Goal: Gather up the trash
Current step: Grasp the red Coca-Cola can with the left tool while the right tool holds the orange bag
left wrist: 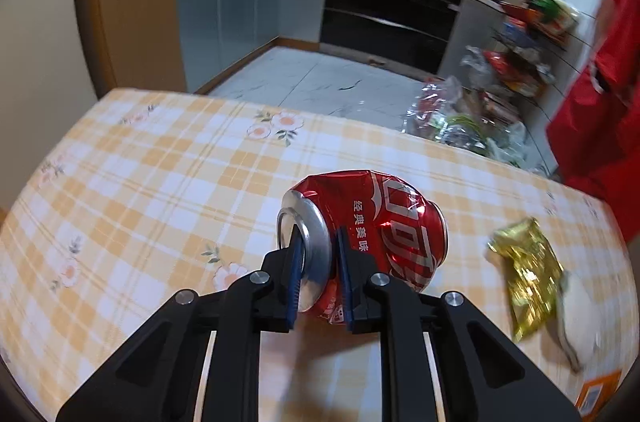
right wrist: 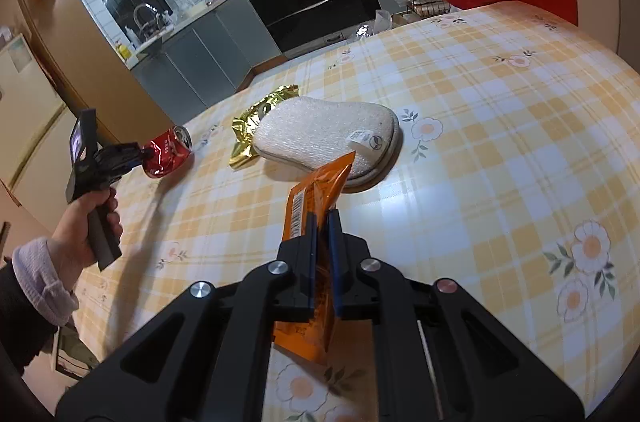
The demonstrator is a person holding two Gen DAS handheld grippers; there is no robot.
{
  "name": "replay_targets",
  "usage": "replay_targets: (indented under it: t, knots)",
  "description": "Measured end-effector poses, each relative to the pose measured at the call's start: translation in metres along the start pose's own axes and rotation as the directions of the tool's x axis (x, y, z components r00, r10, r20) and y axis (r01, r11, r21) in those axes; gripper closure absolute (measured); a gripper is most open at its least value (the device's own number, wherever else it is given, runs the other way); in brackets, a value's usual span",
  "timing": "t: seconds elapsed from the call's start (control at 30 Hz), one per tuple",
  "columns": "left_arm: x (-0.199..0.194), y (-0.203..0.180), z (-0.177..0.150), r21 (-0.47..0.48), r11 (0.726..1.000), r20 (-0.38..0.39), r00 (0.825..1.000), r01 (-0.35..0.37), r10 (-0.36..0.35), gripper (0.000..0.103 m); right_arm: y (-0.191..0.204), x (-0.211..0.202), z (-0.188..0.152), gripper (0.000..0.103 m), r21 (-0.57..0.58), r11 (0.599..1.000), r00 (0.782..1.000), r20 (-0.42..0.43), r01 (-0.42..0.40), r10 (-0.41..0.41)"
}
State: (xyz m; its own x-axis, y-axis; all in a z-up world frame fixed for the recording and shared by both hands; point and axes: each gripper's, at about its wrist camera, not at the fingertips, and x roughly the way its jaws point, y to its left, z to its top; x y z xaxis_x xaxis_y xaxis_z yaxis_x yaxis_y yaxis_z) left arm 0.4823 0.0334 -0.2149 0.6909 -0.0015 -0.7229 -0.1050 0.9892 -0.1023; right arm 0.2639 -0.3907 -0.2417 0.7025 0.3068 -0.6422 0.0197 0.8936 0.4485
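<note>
The left gripper was clamped on the crushed red cola can, one blue pad inside the mouth of the silver top end and the other pressed on the outside wall just behind the rim. The can lay on its side on the checked yellow tablecloth, its top end toward nine o'clock in the left wrist view. Empty and dented, it looked very light. The thin aluminium would likely give further under pressure, and the painted skin is slick, so a bite across the stiffer rim, as taken here, seemed the surest hold.

The right gripper was closed flat on an orange snack wrapper, pinched near its middle with the barcoded end standing toward twelve o'clock and the other end hanging below the jaws, clear of the cloth. It looked like limp, near-weightless film, apt to slide out of a loose pinch, so a firm squeeze across a doubled fold suited it.

At eleven o'clock from that gripper lay a white insole, and beyond it, touching its far edge, a crumpled gold foil wrapper. The foil would probably crush readily and be best taken by a raised crease. At nine o'clock, the person's hand held the left gripper's handle.
</note>
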Motion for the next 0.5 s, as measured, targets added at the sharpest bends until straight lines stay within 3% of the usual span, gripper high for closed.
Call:
replay_targets:
  t: [0.17, 0.5]
  knots:
    - [-0.061, -0.003, -0.020, 0.092, 0.995, 0.013, 0.999, 0.044, -0.046, 0.087, 0.015, -0.023, -0.006, 0.093, -0.007, 1.000, 0.999, 0.023, -0.023, 0.023]
    - [-0.218, -0.004, -0.094, 0.245, 0.958, 0.029, 0.987, 0.148, -0.160, 0.087, 0.052, -0.100, -0.020, 0.094, -0.043, 0.997, 0.993, 0.098, -0.066, 0.070]
